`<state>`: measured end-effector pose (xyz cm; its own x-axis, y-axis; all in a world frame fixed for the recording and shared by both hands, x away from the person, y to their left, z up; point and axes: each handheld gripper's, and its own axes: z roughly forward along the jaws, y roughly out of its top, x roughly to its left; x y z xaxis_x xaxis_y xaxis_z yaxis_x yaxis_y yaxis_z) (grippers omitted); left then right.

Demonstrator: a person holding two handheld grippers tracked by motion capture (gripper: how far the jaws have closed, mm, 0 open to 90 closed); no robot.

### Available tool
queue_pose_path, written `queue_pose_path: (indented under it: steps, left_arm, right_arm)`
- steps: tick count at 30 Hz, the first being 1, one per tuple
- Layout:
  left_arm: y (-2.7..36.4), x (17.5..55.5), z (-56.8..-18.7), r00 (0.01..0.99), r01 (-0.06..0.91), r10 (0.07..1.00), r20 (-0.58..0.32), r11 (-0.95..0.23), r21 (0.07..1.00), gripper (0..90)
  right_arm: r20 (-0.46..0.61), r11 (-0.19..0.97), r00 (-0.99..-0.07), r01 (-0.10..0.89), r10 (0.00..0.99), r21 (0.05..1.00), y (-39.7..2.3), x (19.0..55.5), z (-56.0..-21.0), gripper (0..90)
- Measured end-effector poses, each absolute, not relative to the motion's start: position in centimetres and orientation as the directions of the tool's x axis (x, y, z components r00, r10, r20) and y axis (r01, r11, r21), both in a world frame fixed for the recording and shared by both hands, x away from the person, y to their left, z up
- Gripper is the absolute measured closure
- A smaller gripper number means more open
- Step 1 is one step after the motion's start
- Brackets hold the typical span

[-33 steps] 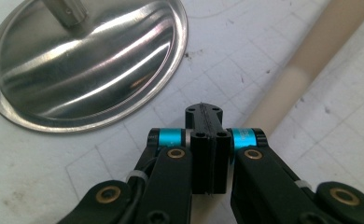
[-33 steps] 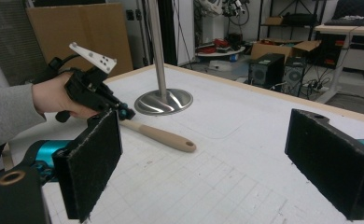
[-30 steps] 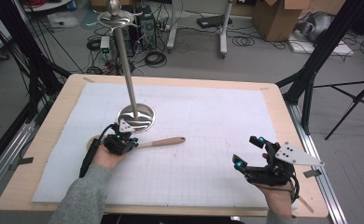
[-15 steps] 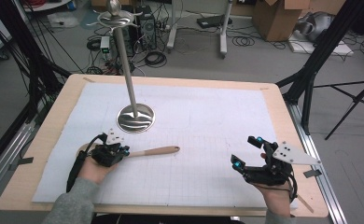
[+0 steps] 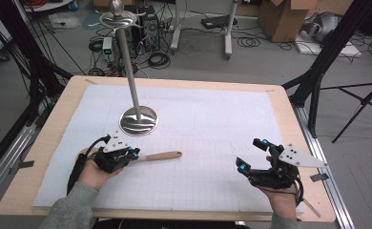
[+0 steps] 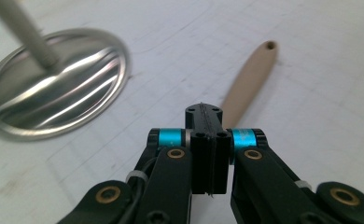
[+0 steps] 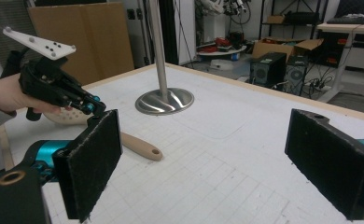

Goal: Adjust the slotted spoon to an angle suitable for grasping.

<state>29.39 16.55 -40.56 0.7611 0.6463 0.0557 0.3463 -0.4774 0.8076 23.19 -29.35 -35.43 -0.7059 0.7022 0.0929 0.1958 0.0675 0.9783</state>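
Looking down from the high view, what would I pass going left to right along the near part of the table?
Left black handheld gripper → beige wooden utensil handle → right black handheld gripper with a grey three-cornered plate. The shiny metal stand base sits farther back.

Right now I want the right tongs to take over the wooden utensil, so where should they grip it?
Probably the wooden utensil by its free handle end, short of the hole. The left tongs are shut on its head end, and the slim straight handle points toward the open right tongs. Come from that side, jaws across its width.
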Motion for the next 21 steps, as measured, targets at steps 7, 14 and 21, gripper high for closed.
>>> queue_pose_path:
  steps: [7, 14, 21]
  left_arm:
    - [14.3, 30.3, -41.4, 0.821, 0.331, 0.569, 0.04, -0.532, 0.78, 89.6]
    - [12.6, 30.9, -42.6, 0.846, 0.333, 0.532, 0.035, -0.578, 0.745, 89.6]
    - [12.1, 31.3, -43.1, 0.832, 0.334, 0.55, 0.068, -0.596, 0.73, 89.5]
  right_arm:
    - [0.091, 0.062, -0.709, 0.186, 0.699, 0.981, -29.5, 23.1, -35.3, 9.8]
    - [0.092, 0.054, -0.704, 0.183, 0.704, 0.982, -29.9, 23.0, -35.3, 9.8]
    - [0.091, 0.054, -0.705, 0.181, 0.703, 0.982, -29.8, 23.0, -35.3, 9.8]
